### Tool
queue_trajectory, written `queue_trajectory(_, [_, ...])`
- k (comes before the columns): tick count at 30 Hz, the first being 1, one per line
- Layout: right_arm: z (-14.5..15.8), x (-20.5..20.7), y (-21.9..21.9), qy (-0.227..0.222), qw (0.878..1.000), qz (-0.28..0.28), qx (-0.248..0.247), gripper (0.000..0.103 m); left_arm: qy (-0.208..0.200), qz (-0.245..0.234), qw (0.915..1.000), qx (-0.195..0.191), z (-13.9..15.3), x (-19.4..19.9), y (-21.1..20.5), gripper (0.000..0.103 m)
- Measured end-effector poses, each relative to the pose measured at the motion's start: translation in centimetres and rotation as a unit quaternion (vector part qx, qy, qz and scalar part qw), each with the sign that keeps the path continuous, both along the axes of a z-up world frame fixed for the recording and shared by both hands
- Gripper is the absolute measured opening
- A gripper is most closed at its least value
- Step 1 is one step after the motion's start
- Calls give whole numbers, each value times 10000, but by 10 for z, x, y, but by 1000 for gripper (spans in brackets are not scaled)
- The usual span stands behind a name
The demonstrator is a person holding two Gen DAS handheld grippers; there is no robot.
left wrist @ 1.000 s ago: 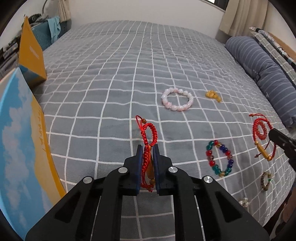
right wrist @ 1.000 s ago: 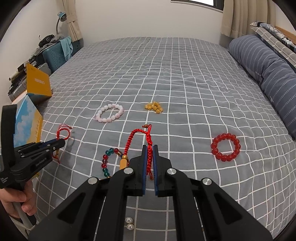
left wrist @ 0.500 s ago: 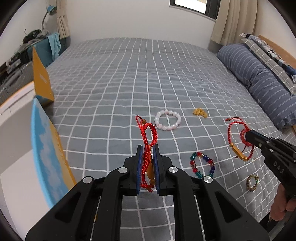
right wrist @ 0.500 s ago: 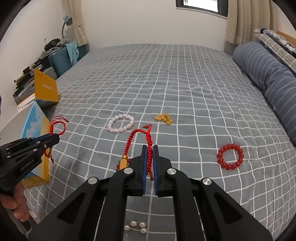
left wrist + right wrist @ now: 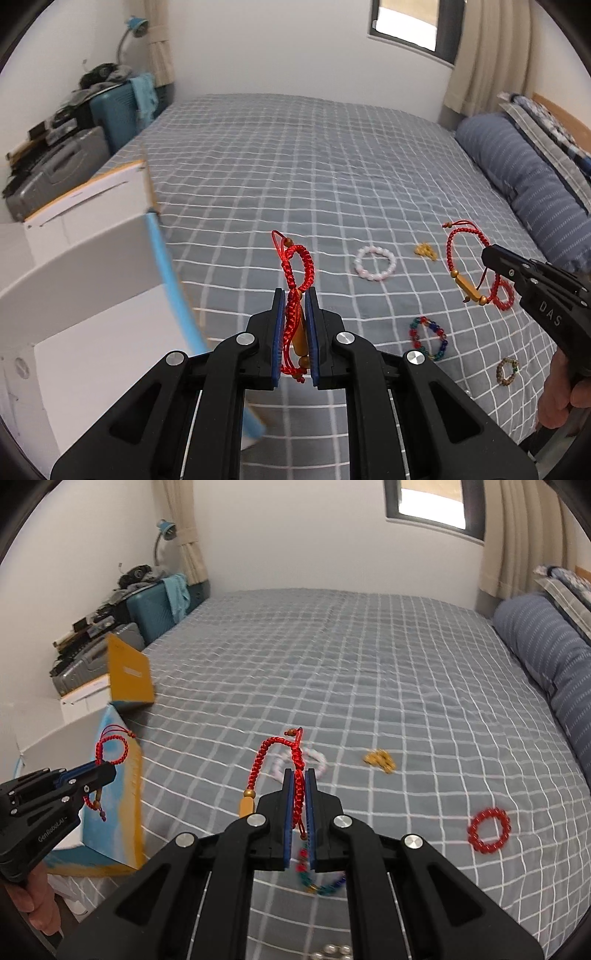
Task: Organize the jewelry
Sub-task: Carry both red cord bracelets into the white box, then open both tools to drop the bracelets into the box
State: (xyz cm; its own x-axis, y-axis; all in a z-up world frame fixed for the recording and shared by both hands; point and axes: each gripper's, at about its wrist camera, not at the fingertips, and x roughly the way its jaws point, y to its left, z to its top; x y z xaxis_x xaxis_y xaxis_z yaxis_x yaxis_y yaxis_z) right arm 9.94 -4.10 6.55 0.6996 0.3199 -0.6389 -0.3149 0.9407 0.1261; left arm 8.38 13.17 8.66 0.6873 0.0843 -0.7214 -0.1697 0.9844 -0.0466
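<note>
My left gripper (image 5: 294, 295) is shut on a red braided cord bracelet (image 5: 297, 258) with a gold tube bead, held in the air beside the open white box (image 5: 92, 258). My right gripper (image 5: 299, 775) is shut on a second red cord bracelet (image 5: 275, 744) with a gold tube, held above the bed. Each gripper shows in the other's view: the right gripper (image 5: 489, 254) at the right, the left gripper (image 5: 107, 770) in front of the box's blue and yellow flap (image 5: 125, 797). On the bed lie a pink bead bracelet (image 5: 375, 264), a gold cluster (image 5: 424, 252), a multicoloured bead bracelet (image 5: 428, 338) and a red bead bracelet (image 5: 488, 830).
A small brown bead bracelet (image 5: 506, 371) and some pearl beads (image 5: 332, 950) lie near the bed's front edge. A striped blue pillow (image 5: 517, 166) lines the right side. Suitcases (image 5: 155, 605) and clutter stand beyond the bed's left edge. A hand (image 5: 561, 402) grips the right tool.
Both grippers have risen from the bed with their red cord bracelets still clamped. The left one has come over toward the box, whose white inside now fills the left of its view.
</note>
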Motion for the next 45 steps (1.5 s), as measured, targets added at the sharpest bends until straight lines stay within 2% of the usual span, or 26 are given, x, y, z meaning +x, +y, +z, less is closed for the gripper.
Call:
queue_trajectory(7, [21, -4, 48, -123, 9988, 466, 59, 5, -100, 487, 9987, 62, 16, -27, 40, 11])
queue_trajectory(14, [31, -14, 112, -195, 9934, 1133, 31, 5, 13, 1017, 9948, 112, 7, -57, 87, 11])
queue_trajectory(22, [30, -38, 192, -182, 9809, 1934, -38, 5, 102, 1671, 9859, 14, -2, -100, 145, 11])
queue_trajectory(32, [9, -66, 265, 61, 9655, 2595, -210, 5, 379, 2189, 9749, -156, -26, -136, 182, 11])
queue_trajectory(38, [-12, -72, 292, 316, 9628, 2645, -457, 5, 624, 2336, 9698, -319, -42, -142, 195, 11])
queue_trajectory(45, [-40, -70, 308, 877, 9562, 2650, -884, 5, 966, 2358, 9655, -541, -63, -141, 198, 11])
